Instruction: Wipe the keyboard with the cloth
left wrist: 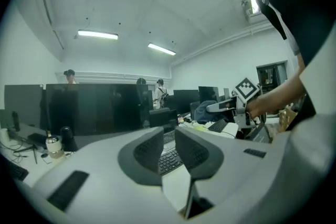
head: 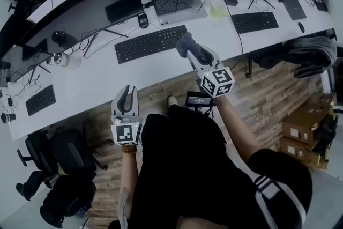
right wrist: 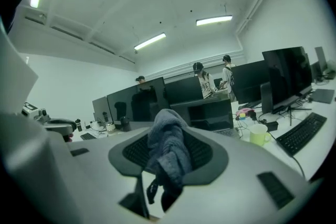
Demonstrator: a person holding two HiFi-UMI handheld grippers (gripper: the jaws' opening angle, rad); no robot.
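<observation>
With cloth (right wrist: 167, 152) clamped in right gripper (head: 186, 45) and left gripper (head: 126, 95) closed empty, approach step apparently in hand; next, lower cloth onto keyboard (head: 151, 43).

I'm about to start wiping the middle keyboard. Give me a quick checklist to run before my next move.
1. Grip of the right gripper on the cloth: ok, it is bunched between the jaws.
2. The left gripper is empty: ok, shut on nothing.
3. Top of the keyboard free of objects: ok.
4. Cloth touching the keyboard: cannot tell; it is at the keyboard's right end.
5. The mouse is apart from the keyboard: ok.
</observation>
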